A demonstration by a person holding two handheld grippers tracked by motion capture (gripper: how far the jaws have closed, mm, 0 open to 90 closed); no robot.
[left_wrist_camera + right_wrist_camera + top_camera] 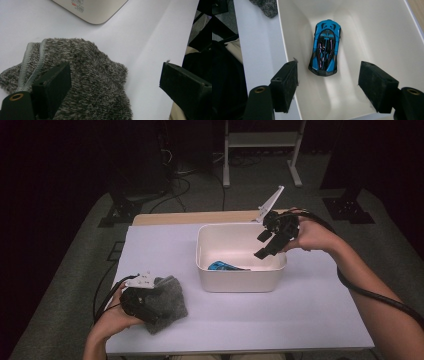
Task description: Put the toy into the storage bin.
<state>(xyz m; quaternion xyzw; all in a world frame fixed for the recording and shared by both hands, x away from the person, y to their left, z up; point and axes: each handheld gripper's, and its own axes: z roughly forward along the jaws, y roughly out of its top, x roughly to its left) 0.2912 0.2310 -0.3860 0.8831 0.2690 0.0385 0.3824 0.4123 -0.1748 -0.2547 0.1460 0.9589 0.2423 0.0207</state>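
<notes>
Scene: a white bin (241,279) is seen standing mid-desk (310,315), with a grey fluffy cloth (167,302) lying near the front left corner.

Toy car: a blue toy car (325,47) is seen lying flat on the bin floor, wheels down, close to one side wall and touched by nothing.

Right hand-held gripper: the right hand-held gripper (267,244) is held above the far right part of the bin, tilted down into it. In the right gripper view the jaws are spread wide, nothing is between the pads (285,85), and the car is framed below and beyond them.

Left hand-held gripper: the left hand-held gripper (145,302) is rested low at the cloth. In the left gripper view the jaws are wide apart, one pad (56,87) being right over the fluffy pile, the other off over bare desk. Nothing is clamped.

Step in hand: the car is judged already delivered into the bin, and the cloth looks to be the next thing lined up.

Next move: a pinch on the cloth is called for. The open jaws need to be lowered astride a fold and closed firmly, since soft pile can slip out of a shallow grip. The right side should be kept clear of the bin rim.
</notes>
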